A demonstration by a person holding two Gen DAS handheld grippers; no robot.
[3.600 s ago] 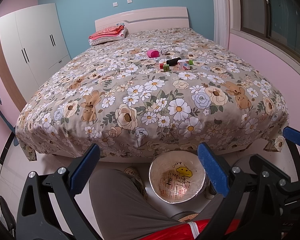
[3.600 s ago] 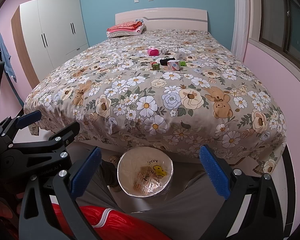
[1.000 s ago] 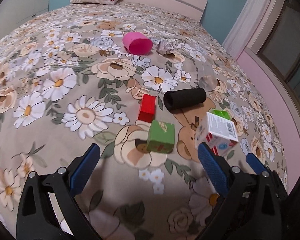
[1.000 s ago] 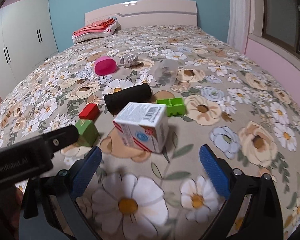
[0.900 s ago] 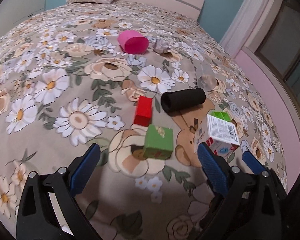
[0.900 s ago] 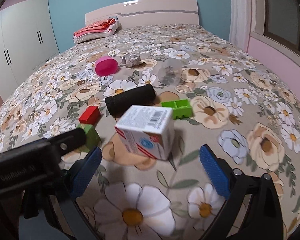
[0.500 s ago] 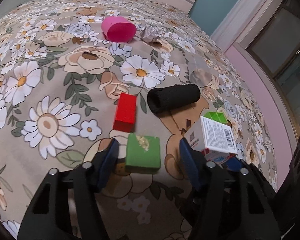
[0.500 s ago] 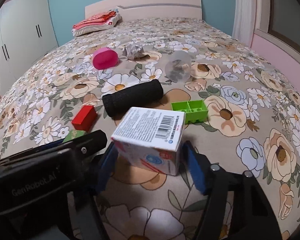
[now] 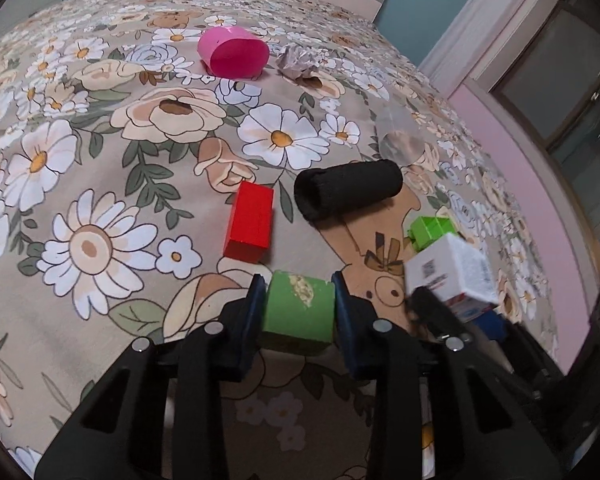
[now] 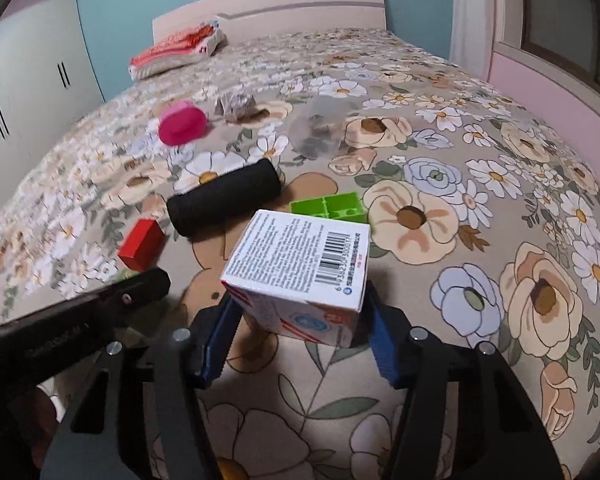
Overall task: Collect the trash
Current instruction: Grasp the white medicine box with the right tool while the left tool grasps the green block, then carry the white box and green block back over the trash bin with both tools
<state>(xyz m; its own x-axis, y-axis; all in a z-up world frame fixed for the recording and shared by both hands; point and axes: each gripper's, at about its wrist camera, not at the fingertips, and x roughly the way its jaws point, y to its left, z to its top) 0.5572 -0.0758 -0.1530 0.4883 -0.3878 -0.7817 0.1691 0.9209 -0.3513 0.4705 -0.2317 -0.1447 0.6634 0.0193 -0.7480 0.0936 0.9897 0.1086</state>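
Across the flowered bed [image 9: 100,128], half a second ago both tools were only straddling their targets; now the right hand-held gripper [image 10: 296,320] pinches the white carton [image 10: 300,268] at lower centre of its view. The left hand-held gripper [image 9: 300,312] pinches the green block [image 9: 298,310] at lower centre too. Both look ready to lift, while the black roll [image 9: 348,188], pink cup [image 9: 234,52] and crumpled paper [image 9: 298,62] wait higher up.

A floral-covered bed [image 9: 100,152] bears a pink cup [image 9: 233,53], black roll [image 9: 348,189] and red block [image 9: 250,221].
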